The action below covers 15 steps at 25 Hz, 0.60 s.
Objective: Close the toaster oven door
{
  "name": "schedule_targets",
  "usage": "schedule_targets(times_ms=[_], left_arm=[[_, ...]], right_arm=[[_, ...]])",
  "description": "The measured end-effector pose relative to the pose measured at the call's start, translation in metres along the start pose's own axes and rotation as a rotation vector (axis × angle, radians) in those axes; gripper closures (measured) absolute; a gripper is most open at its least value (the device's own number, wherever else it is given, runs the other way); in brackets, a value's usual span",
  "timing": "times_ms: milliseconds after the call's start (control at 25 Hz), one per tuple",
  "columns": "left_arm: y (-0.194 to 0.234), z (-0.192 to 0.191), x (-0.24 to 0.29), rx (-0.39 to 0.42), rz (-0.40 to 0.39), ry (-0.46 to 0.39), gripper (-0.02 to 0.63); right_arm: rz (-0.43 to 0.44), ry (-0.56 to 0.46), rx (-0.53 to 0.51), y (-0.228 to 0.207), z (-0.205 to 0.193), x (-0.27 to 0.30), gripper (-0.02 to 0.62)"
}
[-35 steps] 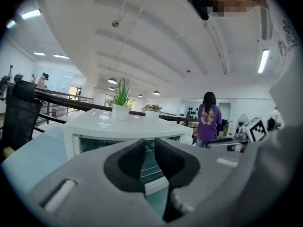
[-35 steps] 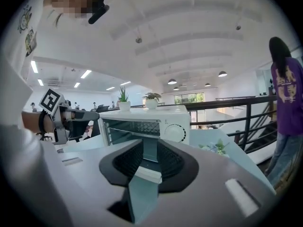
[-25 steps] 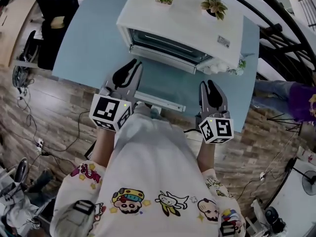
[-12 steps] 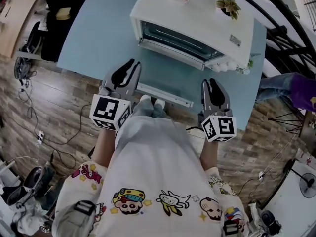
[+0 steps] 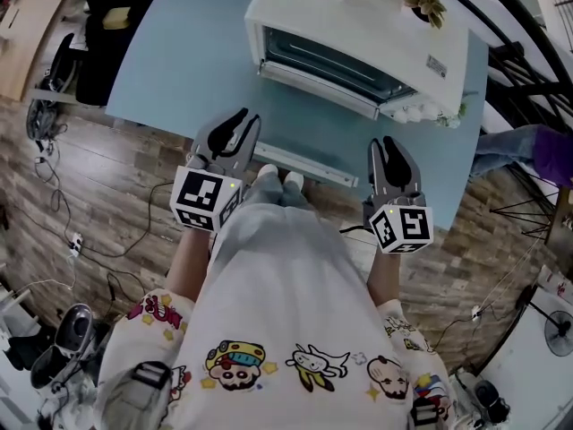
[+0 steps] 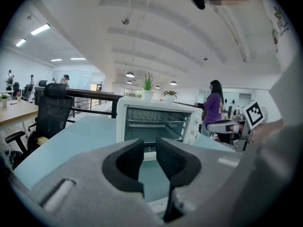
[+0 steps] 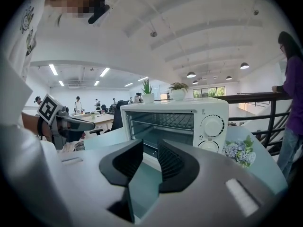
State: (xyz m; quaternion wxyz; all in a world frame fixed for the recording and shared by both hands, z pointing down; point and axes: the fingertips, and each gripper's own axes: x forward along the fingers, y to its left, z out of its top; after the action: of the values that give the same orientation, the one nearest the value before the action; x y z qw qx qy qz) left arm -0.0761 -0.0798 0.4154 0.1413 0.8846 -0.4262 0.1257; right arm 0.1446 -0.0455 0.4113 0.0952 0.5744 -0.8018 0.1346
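Here the oven [image 5: 358, 38] is sitting at the far side of the table [image 5: 179, 52], its mouth facing the person. Its door [image 5: 313, 133] is lying dropped open and flat, reaching out toward the near table edge, and the rack inside is showing in both gripper views. The handle [image 5: 309, 165] is running along the door's front edge, between the two grippers.

The left gripper [image 5: 240, 125] is hovering near the handle's left end. In its own view its jaws are spreading, with a narrow gap between the pads and nothing in it, and they are pointing at the oven [image 6: 156, 122]. The right gripper [image 5: 387, 155] is hovering off the handle's right end. Its jaws are standing slightly apart and gripping nothing, and they too are aiming at the oven [image 7: 175, 122]. Neither gripper is clamping the door.

Two plants [image 5: 425, 3] are standing on the oven's top, and flowers [image 5: 421, 110] are lying just beside its right end, below the knobs [image 7: 211, 126]. A chair [image 6: 52, 112] is standing off to the table's left. A person in purple [image 7: 293, 93] is standing well beyond, by a railing.
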Motion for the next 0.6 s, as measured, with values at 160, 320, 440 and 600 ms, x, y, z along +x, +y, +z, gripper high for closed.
schedule_targets(times_ms=[160, 320, 440, 600], left_arm=[[0.004, -0.022, -0.003, -0.01, 0.003, 0.047, 0.535], [0.01, -0.047, -0.006, -0.016, 0.018, 0.097, 0.534], [0.013, -0.068, -0.009, -0.021, 0.031, 0.141, 0.534], [0.015, -0.094, -0.013, -0.032, 0.045, 0.192, 0.534]], right_arm=[[0.003, 0.007, -0.001, 0.003, -0.002, 0.001, 0.499], [0.004, 0.015, -0.002, 0.005, -0.005, 0.002, 0.499], [0.007, 0.018, -0.002, 0.005, -0.007, 0.002, 0.499], [0.011, 0.019, -0.003, 0.008, -0.008, 0.003, 0.499]])
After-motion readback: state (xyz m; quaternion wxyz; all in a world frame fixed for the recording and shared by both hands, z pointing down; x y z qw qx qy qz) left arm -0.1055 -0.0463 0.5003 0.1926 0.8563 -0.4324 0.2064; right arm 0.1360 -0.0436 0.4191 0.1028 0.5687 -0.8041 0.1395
